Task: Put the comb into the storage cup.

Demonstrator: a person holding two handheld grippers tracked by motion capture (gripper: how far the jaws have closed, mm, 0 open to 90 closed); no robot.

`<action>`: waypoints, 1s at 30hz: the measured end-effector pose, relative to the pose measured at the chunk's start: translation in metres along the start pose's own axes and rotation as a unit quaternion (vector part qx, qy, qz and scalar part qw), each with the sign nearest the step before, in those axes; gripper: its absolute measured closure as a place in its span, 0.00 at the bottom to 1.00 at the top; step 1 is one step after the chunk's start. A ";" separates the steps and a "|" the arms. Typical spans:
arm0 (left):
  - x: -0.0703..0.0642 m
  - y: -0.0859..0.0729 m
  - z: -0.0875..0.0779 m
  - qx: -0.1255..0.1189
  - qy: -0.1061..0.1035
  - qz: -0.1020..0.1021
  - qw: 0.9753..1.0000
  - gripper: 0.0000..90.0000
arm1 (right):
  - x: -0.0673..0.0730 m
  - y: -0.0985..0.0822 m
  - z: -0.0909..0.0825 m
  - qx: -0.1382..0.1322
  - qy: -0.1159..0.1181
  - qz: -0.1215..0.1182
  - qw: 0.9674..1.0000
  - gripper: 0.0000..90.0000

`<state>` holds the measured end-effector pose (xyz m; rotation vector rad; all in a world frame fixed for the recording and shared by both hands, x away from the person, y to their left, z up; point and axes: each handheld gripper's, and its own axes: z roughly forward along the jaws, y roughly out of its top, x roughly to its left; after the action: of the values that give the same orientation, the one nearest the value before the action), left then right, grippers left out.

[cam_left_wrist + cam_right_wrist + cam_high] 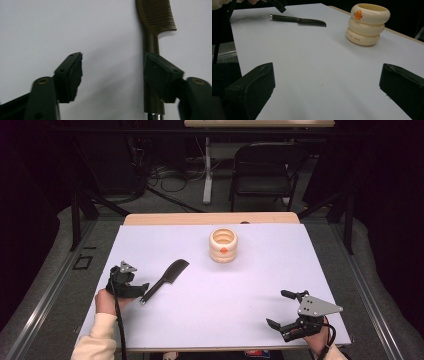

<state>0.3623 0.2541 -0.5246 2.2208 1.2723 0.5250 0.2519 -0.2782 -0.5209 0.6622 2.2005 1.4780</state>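
Note:
A dark comb (167, 276) with a metal-tipped handle lies flat on the white table top, left of centre, teeth pointing away and to the right. My left gripper (140, 289) sits at the handle's near end. In the left gripper view its jaws (113, 58) stand apart: the comb (152, 37) runs along the right jaw's inner face, and the left jaw is well clear of it. My right gripper (276, 308) rests open near the front right edge, nothing between its jaws (328, 72). From there the comb (297, 20) lies far off at the upper left.
A cream ringed holder (223, 246) with an orange duck mark stands upright at the far middle of the table (225, 315), also seen in the right gripper view (367, 23). Beyond the table's far wooden edge (210, 218) stand a folding chair (265, 165) and cables on the floor.

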 end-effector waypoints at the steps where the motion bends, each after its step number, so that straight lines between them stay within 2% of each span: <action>1: -0.001 0.002 0.000 0.003 0.001 0.005 1.000 0.27 | 0.000 0.000 0.000 0.000 0.000 0.000 1.000 0.00; 3: -0.003 0.005 0.001 0.011 0.004 0.008 1.000 0.17 | 0.000 0.000 0.000 0.000 0.002 0.001 1.000 0.00; 9: -0.009 0.014 0.003 0.036 -0.004 0.030 0.999 0.10 | 0.000 0.000 0.000 0.000 0.003 0.003 1.000 0.00; 14: -0.017 0.023 0.006 0.055 0.006 0.048 0.997 0.01 | 0.000 0.000 0.001 0.000 0.004 0.003 1.000 0.00; 16: -0.020 0.026 0.007 0.059 0.007 0.052 0.997 0.00 | 0.000 0.000 0.001 0.001 0.004 0.004 1.000 0.00; 22: -0.028 0.036 0.013 0.089 0.018 0.073 0.993 0.00 | 0.000 -0.001 0.002 -0.001 0.007 0.005 1.000 0.00; 25: -0.031 0.039 0.016 0.102 0.014 0.076 0.992 0.00 | 0.000 -0.001 0.002 0.000 0.007 0.006 1.000 0.00; 30: -0.034 0.043 0.020 0.131 0.001 0.087 0.988 0.02 | 0.000 -0.001 0.003 0.002 0.009 0.004 1.000 0.00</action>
<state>0.3863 0.2014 -0.5165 2.5673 1.2157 0.4455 0.2535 -0.2765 -0.5225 0.6627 2.2166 1.4893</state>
